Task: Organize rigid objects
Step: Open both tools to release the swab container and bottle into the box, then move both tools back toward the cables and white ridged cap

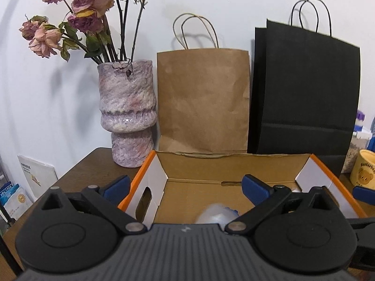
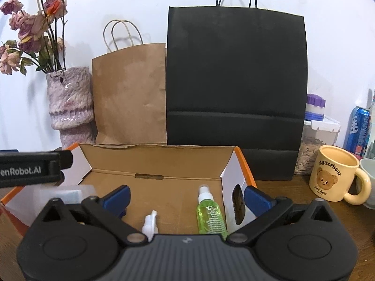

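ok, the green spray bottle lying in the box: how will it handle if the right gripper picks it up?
The green spray bottle looks like rigid clear plastic, so probably stiff and light. Its smooth, rounded body may slip or roll between the pads; it lies flat on the cardboard box floor. The right gripper stands open above it, holding nothing. Gripping across the body seems safer than the narrow cap.

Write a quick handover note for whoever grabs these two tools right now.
Left tool: open, holding nothing, over the cardboard box.
Right tool: open, holding nothing, over the same box.
In the box: green spray bottle, small white bottle, a clear rounded item.
Outside, to the right: yellow bear mug.
Left: I can't tell what else belongs in the box; maybe the mug.
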The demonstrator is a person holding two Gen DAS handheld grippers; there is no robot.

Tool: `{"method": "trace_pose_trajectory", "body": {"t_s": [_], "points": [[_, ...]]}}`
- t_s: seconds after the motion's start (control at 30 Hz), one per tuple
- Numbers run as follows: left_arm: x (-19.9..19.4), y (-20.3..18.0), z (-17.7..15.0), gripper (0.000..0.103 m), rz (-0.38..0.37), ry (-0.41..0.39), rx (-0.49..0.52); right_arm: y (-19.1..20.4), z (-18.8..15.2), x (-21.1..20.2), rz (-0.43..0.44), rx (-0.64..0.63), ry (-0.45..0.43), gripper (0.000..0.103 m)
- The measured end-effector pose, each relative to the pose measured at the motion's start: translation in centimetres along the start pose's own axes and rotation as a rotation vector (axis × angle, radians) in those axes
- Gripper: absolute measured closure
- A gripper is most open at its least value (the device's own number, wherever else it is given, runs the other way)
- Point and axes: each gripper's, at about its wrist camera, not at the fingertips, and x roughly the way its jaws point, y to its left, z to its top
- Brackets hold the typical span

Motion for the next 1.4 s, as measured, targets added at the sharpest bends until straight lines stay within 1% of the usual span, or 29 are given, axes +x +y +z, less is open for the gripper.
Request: {"method": "trace_pose_trajectory", "body": {"t_s": [0.23, 0.37, 0.57, 0.83, 1.13, 1.4], "points": [[-2.8, 0.5, 0.6, 0.0, 0.013, -0.027, -0.01, 0.3, 0.7, -2.7, 0.0, -0.013, -0.017, 0.0], [-4.7, 1.1, 0.6, 0.0, 0.009, -0.041, -0.016, 0.7, 0.7, -4.4, 0.004, -0.041, -0.02, 0.0], [-7.4, 1.8, 0.4, 0.0, -0.006, -0.055, -0.024, 0.6, 0.2, -7.8, 0.01, -0.074, -0.05, 0.0], [-11.1, 2.3, -0.7, 0.0, -0.039, -0.068, -0.022, -0.8, -0.9, -12.5, 0.001, -0.102, -0.083, 0.0], [-14.3, 2.8, -2.2, 0.0, -0.071, -0.05, -0.037, -2.7, -2.7, -17.0, -0.014, -0.112, -0.094, 0.0], [-16.2, 2.5, -4.3, 0.0, -0.068, -0.004, -0.012, -5.7, -5.7, -19.8, -0.042, -0.101, -0.056, 0.0]]}}
